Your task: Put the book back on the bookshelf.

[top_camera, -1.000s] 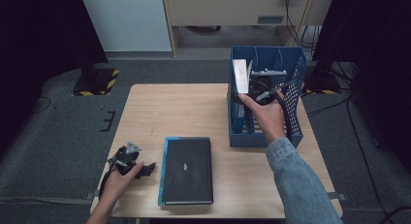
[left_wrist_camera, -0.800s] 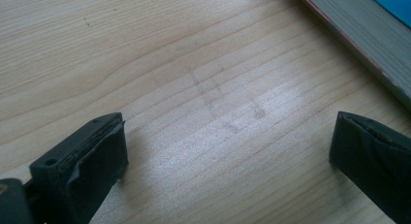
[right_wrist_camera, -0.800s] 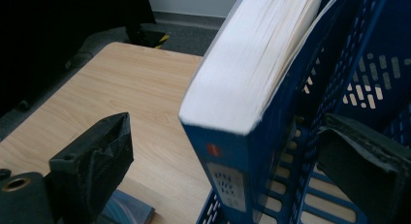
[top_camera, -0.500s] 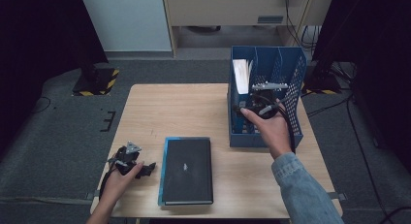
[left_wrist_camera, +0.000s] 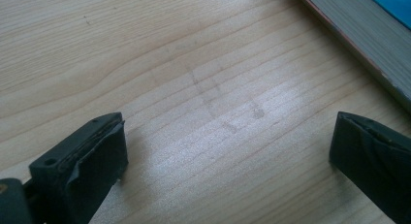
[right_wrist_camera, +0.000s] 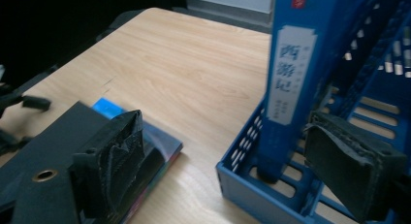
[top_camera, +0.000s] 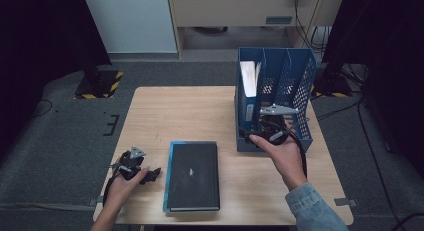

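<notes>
A black-covered book (top_camera: 192,176) lies flat at the table's front middle; its cover (right_wrist_camera: 53,156) and page edge (left_wrist_camera: 358,35) also show in the gripper views. A blue book (top_camera: 248,91) with a white spine label (right_wrist_camera: 291,64) stands upright in the left slot of a blue file rack (top_camera: 300,91). My right gripper (top_camera: 260,131) hovers at the rack's front edge. It is open (right_wrist_camera: 232,170), its jaws have just been closing a little, and nothing is pressed between them. My left gripper (top_camera: 150,175) rests on the table left of the black book, open (left_wrist_camera: 228,156) over bare wood.
The rack's low front wall (right_wrist_camera: 242,180) lies just ahead of my right jaws. The wooden table (top_camera: 185,116) is bare behind the black book. Dark floor surrounds the table, with cabinets and cables at the back.
My right hand has drawn back toward the person and sunk from over the rack's slots to the rack's front edge. The left hand and black book have stayed put.
</notes>
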Tool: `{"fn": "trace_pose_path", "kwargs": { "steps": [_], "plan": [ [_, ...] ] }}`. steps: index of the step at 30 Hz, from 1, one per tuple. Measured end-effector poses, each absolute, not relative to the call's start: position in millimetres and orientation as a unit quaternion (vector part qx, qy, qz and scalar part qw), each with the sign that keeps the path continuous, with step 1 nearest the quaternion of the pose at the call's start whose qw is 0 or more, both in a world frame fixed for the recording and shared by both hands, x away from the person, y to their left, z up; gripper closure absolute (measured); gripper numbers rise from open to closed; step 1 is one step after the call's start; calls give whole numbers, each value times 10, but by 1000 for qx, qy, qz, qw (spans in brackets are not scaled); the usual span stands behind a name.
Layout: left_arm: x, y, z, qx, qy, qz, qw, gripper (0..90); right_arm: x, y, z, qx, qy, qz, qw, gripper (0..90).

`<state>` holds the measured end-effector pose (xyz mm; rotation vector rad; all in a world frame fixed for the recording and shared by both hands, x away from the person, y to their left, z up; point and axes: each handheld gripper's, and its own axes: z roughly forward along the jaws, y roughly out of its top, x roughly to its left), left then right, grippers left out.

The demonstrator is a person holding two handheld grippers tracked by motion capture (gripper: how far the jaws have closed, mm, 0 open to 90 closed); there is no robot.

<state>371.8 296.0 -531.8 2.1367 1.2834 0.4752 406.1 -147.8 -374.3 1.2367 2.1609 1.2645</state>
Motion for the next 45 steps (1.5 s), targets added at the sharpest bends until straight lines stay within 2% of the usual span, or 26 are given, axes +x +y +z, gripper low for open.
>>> {"fn": "trace_pose_path", "kwargs": {
  "steps": [3, 9, 16, 22, 31, 34, 37, 45],
  "plan": [
    [3717, 2960, -5314, 804, 485, 178, 296, 0, 4014, -1457, -3761, 430, 771, 439, 170, 190],
    [3707, 2962, -5318, 803, 483, 179, 299, 0, 3972, -1392, -3826, 414, 781, 442, 156, 215],
    [3698, 2966, -5312, 803, 480, 182, 304, 25, 3990, -1298, -3905, 396, 797, 428, 158, 196],
    [3631, 2942, -5275, 799, 481, 183, 311, 61, 3947, -1132, -4107, 387, 804, 429, 138, 170],
    [3511, 3001, -5135, 774, 496, 197, 341, 65, 3797, -934, -4363, 401, 805, 424, 105, 156],
    [3470, 3020, -5080, 760, 503, 199, 360, 78, 3737, -918, -4479, 406, 804, 423, 98, 209],
    [3402, 3034, -5006, 755, 501, 206, 369, 79, 3684, -887, -4602, 403, 810, 420, 71, 212],
    [3237, 2987, -4881, 747, 492, 175, 411, 85, 3643, -811, -4720, 401, 815, 413, 59, 164]
  ]
}}
